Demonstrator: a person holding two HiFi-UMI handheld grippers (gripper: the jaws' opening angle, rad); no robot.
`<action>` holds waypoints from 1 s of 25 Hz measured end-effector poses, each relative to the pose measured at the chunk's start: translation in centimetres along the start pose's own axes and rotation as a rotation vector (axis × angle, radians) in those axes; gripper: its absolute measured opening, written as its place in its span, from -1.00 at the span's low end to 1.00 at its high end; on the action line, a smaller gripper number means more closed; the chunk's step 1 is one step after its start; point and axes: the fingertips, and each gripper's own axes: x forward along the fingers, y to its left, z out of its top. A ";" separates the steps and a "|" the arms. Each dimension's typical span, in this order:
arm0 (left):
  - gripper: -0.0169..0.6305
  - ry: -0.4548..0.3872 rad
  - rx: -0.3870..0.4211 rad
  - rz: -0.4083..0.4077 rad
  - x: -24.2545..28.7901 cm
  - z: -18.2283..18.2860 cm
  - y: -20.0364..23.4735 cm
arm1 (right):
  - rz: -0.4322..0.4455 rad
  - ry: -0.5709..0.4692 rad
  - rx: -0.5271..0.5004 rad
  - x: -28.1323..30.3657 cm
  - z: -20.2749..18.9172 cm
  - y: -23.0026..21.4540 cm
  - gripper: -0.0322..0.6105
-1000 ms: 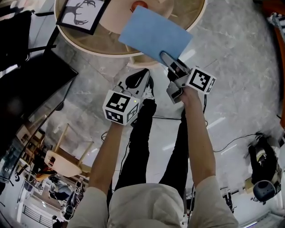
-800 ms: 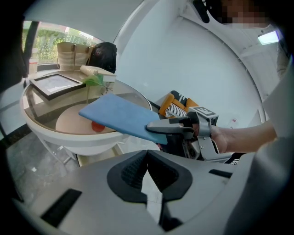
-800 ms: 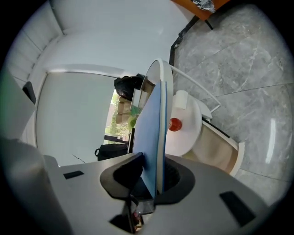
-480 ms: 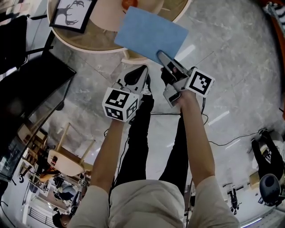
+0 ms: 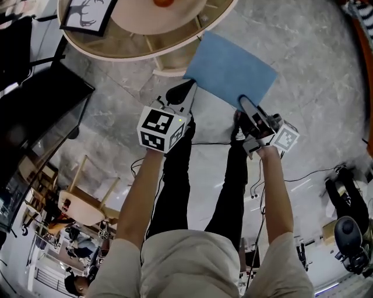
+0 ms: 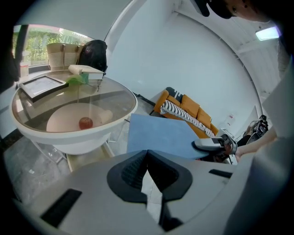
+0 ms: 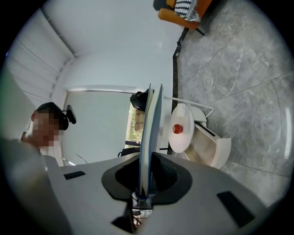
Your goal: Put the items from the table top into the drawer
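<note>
- Head view: the right gripper (image 5: 249,106) has its two jaws clamped on one edge of a flat blue rectangular board (image 5: 230,68); the jaws have just been closing, with the board between them
- The board hangs in the air over the grey marble floor (image 5: 315,64), clear of the round glass-topped table (image 5: 131,49) and just to the right of its rim
- The left gripper (image 5: 182,96) points at the table's edge and carries nothing
- A black-framed antler picture (image 5: 86,13) lies on the table top, and a small red round thing (image 5: 163,2) sits at the upper edge of the picture
- Left gripper view: its jaw tips meet, with nothing between them
- Ahead stands the table, with the red round thing in a cream round tray (image 6: 64,121) under the glass; the blue board is to the right, with an orange sofa (image 6: 186,106) behind it
- Right gripper view: the board runs edge-on up from between the pads, which press on both its faces; the table shows beyond
</note>
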 end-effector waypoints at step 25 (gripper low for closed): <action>-0.88 0.013 -0.132 0.118 -1.6 -9.8 8.1 | -0.370 0.073 0.122 12.4 -7.4 -20.5 -0.68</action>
